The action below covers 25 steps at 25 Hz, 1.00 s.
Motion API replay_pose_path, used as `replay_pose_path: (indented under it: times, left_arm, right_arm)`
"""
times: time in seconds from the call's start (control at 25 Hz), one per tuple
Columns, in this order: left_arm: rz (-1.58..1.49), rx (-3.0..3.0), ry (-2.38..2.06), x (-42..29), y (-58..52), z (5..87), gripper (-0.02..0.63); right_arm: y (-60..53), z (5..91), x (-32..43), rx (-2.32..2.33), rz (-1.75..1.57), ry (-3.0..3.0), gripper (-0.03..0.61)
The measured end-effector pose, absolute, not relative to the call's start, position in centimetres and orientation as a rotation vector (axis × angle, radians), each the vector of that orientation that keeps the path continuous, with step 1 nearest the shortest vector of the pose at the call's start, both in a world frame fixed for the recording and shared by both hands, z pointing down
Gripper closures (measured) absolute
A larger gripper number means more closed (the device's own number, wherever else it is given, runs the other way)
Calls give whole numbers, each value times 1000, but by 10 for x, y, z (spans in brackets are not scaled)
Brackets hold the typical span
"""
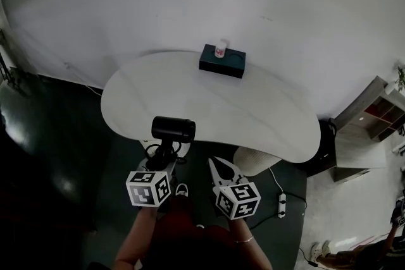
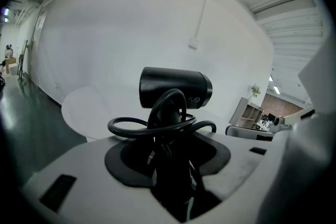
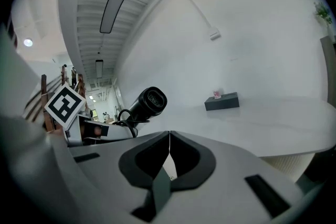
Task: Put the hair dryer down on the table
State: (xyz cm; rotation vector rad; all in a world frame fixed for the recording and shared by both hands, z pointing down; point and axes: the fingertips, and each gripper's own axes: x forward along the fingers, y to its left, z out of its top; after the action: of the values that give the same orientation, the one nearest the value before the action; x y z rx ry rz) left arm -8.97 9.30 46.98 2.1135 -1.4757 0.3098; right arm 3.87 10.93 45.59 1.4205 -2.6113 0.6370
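Left gripper (image 1: pixel 163 161) (image 2: pixel 168 150): just short of the table's (image 1: pixel 253 112) near edge, aimed at the table and tipped somewhat down. Jaws stand apart, clamped on the handle of the dryer (image 1: pixel 173 129) (image 2: pixel 176 88), whose barrel is above them.

Right gripper (image 1: pixel 216 167) (image 3: pixel 169 150): just beside the left, also short of the near edge, aimed at the table, closer to level. Jaws closed pad to pad, nothing between them.

Left cube (image 1: pixel 149 188) and right cube (image 1: pixel 238 200) face up.

Left forearm (image 1: pixel 134 238) and right forearm (image 1: pixel 245 242) reach toward the table, roughly parallel.
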Motion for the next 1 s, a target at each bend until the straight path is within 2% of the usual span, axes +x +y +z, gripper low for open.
replay_pose_path:
  times: [1.0]
  left_arm:
    - [326,2151,-1405,-156,-109,491,407]
  right_arm:
    - [-82,465,-32,1509,602,-2532,563]
